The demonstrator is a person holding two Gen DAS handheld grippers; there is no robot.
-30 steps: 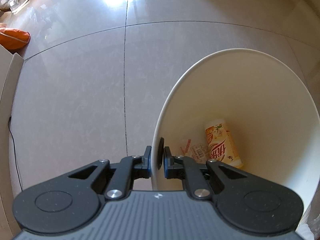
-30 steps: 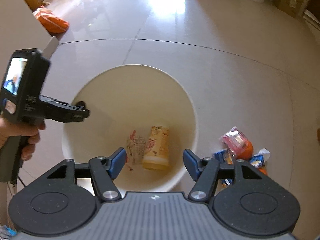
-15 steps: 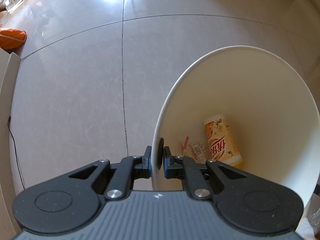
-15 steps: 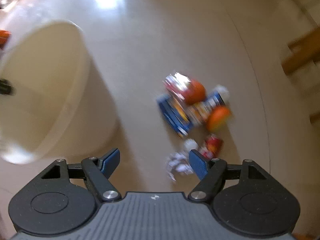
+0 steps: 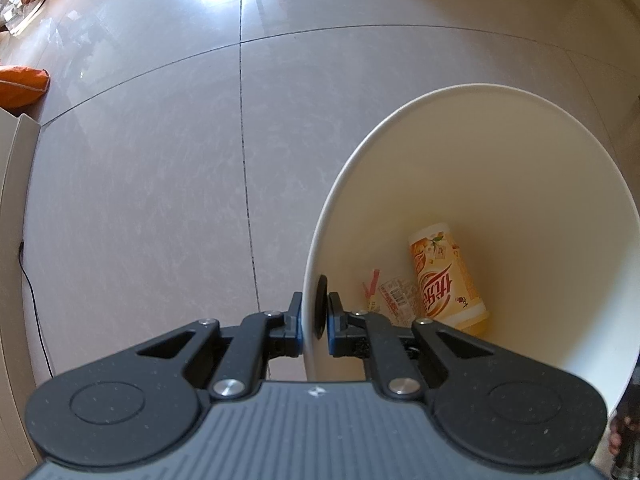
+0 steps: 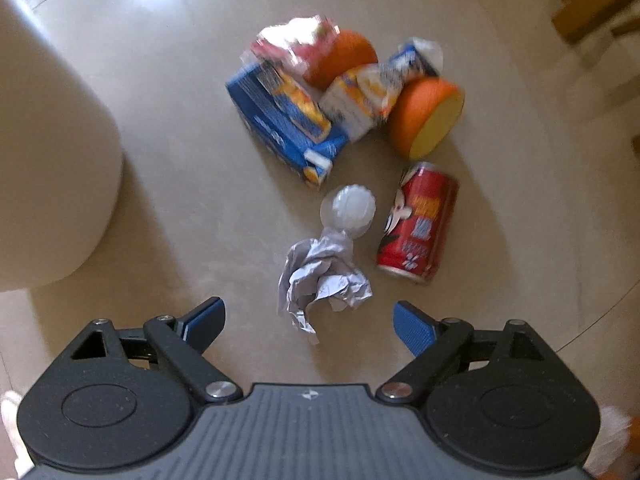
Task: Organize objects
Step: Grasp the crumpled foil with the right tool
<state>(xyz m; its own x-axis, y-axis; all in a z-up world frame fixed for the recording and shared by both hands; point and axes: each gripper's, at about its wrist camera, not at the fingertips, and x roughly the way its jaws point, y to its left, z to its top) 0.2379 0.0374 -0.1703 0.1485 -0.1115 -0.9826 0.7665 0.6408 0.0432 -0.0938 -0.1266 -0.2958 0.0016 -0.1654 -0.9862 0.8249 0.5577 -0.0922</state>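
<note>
- While the left gripper (image 5: 314, 314) is clamping the near rim of the cream bucket (image 5: 520, 168), its jaws pinched narrow on the wall, a yellow drink cup (image 5: 448, 276) printed with red Chinese characters is lying inside at the bottom, beside a clear wrapper (image 5: 396, 294) bearing a barcode.
- Over on the right, the right gripper (image 6: 308, 320) is hovering with its blue-padded jaws spread wide and holding nothing, just near a crumpled grey paper (image 6: 320, 276).
- Past that paper a white ball (image 6: 348, 210) is sitting, and to its right a red can (image 6: 418, 224) with a cartoon face and Chinese lettering is lying on its side.
- Farther off, a blue carton (image 6: 280, 120), small snack packets (image 6: 360, 92) and two orange pieces (image 6: 424, 116) are piling together; their print is too blurred to read.
- Everything is resting on a glossy beige tiled floor (image 5: 140, 180) catching sun glare, with an orange bag (image 5: 22, 86) at the far left.
- Compared with a second ago, the right gripper is no longer looking into the bucket but at the litter pile; the left one is keeping its grip.
</note>
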